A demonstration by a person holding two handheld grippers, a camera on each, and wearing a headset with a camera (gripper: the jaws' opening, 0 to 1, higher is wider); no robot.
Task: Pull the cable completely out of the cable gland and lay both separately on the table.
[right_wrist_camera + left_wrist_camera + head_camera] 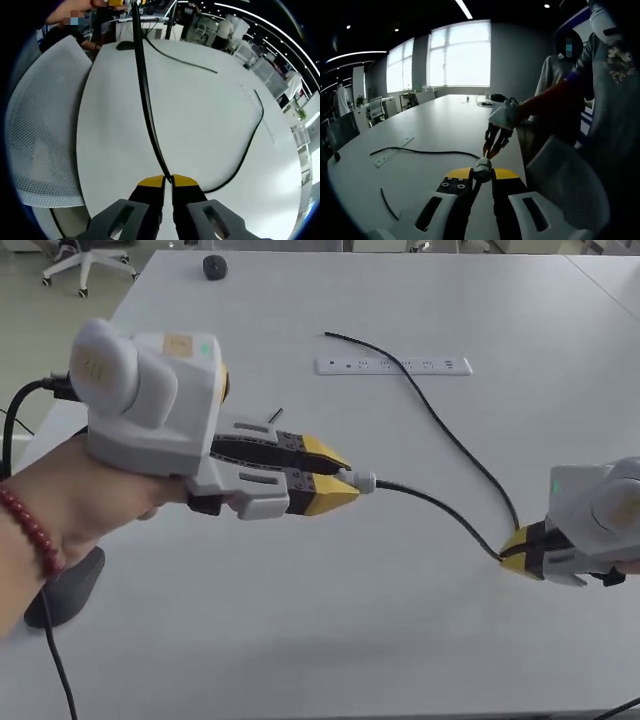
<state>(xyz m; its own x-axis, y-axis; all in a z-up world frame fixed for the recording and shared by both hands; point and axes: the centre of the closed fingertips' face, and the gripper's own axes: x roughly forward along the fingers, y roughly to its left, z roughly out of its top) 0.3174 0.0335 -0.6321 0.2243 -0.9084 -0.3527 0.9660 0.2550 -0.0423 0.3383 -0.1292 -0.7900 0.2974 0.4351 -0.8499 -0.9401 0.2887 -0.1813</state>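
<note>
White plastic cable gland (363,481) sits pinched between the yellow-tipped jaws of the left gripper (346,480), held over the pale table (300,630). Its long axis runs in line with the jaws and points toward the right gripper (512,548). Black cable (440,508) leaves the gland's outer end, sags, and reaches the right gripper, whose jaws are pressed together on it. Beyond them its loose length lies on the table, curving away past a white power strip (393,366), whose markings are too small to read.
</note>
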